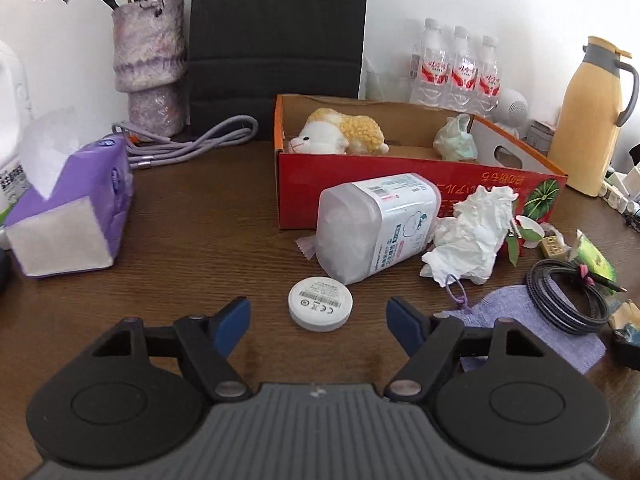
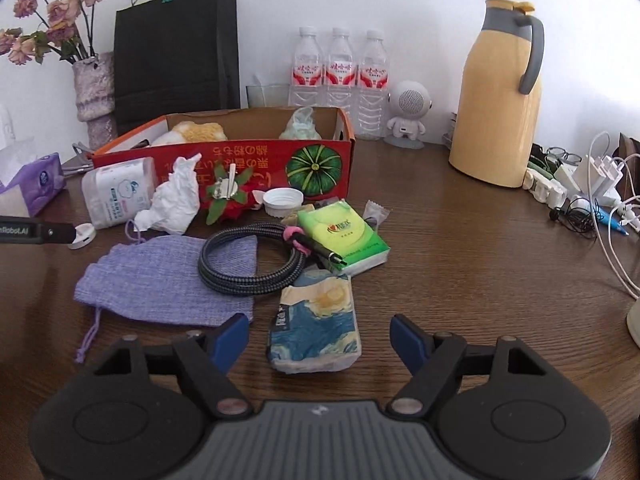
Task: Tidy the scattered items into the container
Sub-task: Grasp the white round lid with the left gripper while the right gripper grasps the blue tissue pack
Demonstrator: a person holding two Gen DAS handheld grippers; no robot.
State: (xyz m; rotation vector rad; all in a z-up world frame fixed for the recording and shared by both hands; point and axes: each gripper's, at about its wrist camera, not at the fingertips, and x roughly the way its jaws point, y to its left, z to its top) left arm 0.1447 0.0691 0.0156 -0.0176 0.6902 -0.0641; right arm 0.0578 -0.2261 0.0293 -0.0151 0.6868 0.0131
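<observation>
The left gripper (image 1: 318, 316) stood open, a white round puck (image 1: 321, 303) with a CE mark between its fingers, untouched. The right gripper (image 2: 319, 338) stood open around a blue-and-yellow tissue pack (image 2: 314, 330). The red box (image 2: 256, 168), frame centre-left, bore Japanese print.

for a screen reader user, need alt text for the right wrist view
Open right tongs hover over a blue-and-yellow tissue pack on a cluttered wooden table. Beyond lie a coiled cable, a purple pouch and a red cardboard box.
</observation>
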